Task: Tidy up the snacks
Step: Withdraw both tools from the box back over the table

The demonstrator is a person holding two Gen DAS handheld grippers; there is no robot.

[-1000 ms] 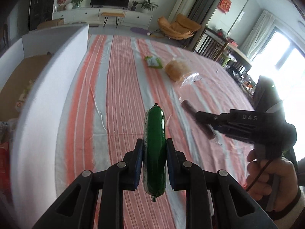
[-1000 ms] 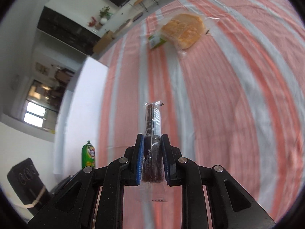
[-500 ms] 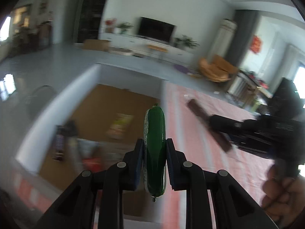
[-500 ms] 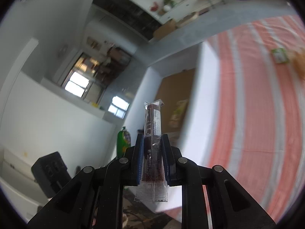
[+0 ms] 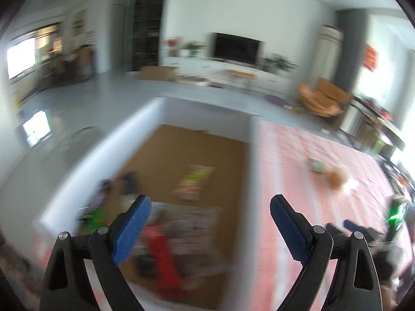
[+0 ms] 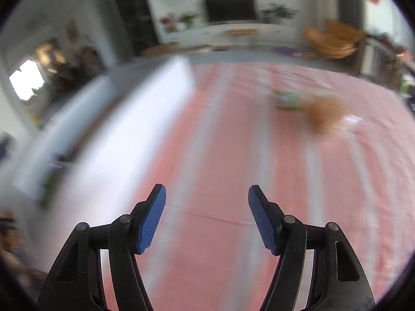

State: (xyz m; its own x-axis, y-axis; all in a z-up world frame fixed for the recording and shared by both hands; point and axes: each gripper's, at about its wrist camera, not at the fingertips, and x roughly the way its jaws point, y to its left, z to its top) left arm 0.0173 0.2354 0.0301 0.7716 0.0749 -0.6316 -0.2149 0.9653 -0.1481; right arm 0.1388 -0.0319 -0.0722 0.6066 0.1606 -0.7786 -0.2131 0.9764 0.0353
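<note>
My left gripper (image 5: 207, 217) is open and empty above a white-walled box (image 5: 253, 171) with a brown floor. Several snack packs lie blurred inside it, among them a red one (image 5: 166, 254) and a yellow-green one (image 5: 194, 184). My right gripper (image 6: 206, 212) is open and empty over the pink striped tablecloth (image 6: 233, 155), right of the box (image 6: 145, 119). A bread pack (image 6: 324, 114) and a small green pack (image 6: 288, 99) lie on the cloth farther away; they also show in the left wrist view, the bread pack (image 5: 337, 178) and the green pack (image 5: 315, 164).
The other gripper's body with a green light (image 5: 395, 215) shows at the right edge of the left wrist view. Beyond the table lie a grey floor, a TV unit (image 5: 233, 70) and an orange chair (image 5: 321, 98). Both views are motion-blurred.
Both grippers have opened. The green sausage pack has left the left gripper and the dark snack stick has left the right one. The right view has swung back over the cloth.
</note>
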